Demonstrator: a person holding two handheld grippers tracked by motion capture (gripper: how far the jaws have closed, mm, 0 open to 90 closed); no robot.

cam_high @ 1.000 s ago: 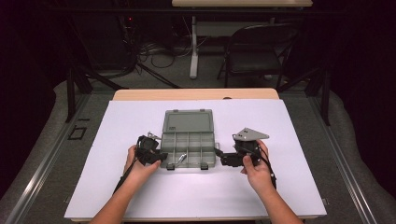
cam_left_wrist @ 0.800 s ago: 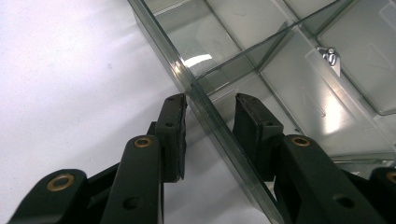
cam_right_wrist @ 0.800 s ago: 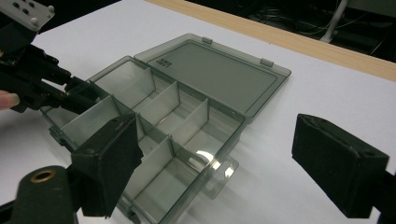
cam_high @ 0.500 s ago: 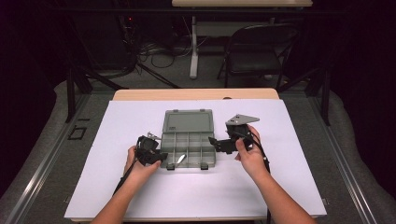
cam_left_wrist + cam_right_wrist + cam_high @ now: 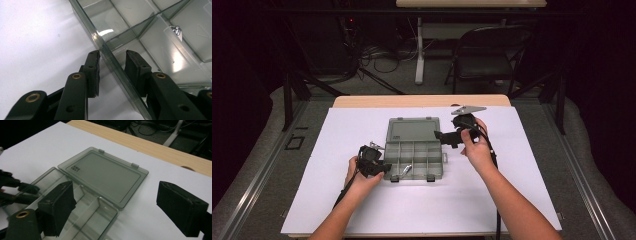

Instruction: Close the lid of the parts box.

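The clear compartment box lies open near the middle of the table, its lid laid flat toward the far edge. My left gripper straddles the box's left wall, jaws narrowly apart on either side; whether the pads press it I cannot tell. My right gripper hovers over the box's right side, jaws wide and holding nothing.

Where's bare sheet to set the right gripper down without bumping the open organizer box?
Bare white sheet lies right of the organizer box, out to the table's right edge, and along the near edge between the forearms. Crowded: the box's left wall, straddled by the left gripper, and the flat lid behind.
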